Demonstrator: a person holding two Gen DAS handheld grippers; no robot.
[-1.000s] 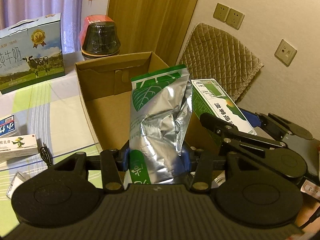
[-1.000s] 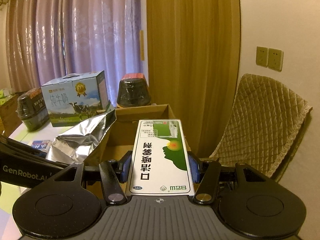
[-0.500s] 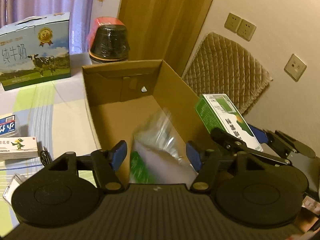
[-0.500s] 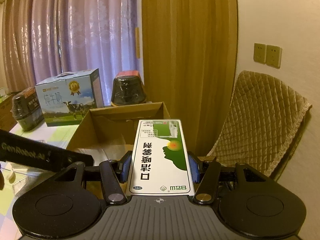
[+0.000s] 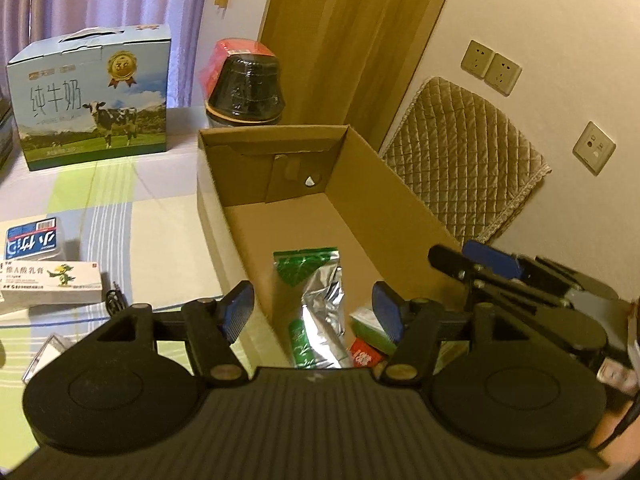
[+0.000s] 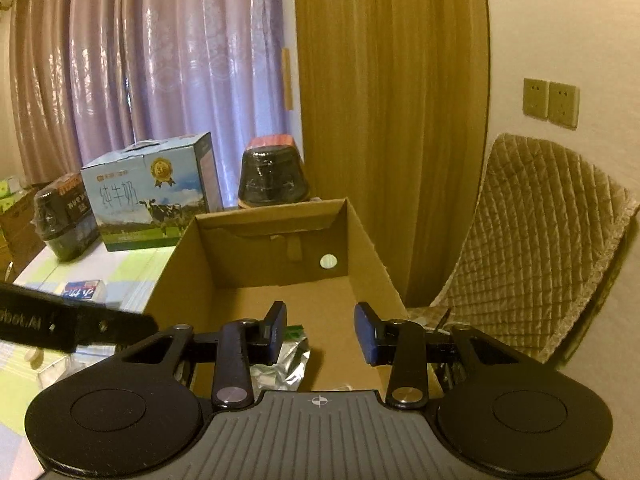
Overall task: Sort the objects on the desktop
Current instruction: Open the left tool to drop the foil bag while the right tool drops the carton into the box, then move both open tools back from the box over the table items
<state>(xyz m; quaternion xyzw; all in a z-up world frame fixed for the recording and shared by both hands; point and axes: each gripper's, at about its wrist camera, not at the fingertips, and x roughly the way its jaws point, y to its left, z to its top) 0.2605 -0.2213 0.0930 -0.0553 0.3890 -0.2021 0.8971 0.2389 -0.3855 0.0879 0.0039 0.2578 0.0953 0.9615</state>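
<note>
An open cardboard box stands on the table ahead of both grippers. In it lies a silver pouch with green ends, and its crumpled foil also shows in the right wrist view. Beside the pouch lies a green and white carton, partly hidden, with something small and red next to it. My left gripper hangs open above the pouch, holding nothing. Over the box's near end my right gripper is open and empty; the left wrist view shows it at the right.
A blue milk carton case and a black wrapped bowl stand behind the box. A small blue packet and a white ointment carton lie on the striped cloth to the left. A quilted chair back is at the right.
My left gripper opened and the silver pouch dropped into the box. My right gripper then opened too, and the green and white carton left its fingers and now lies in the box.
</note>
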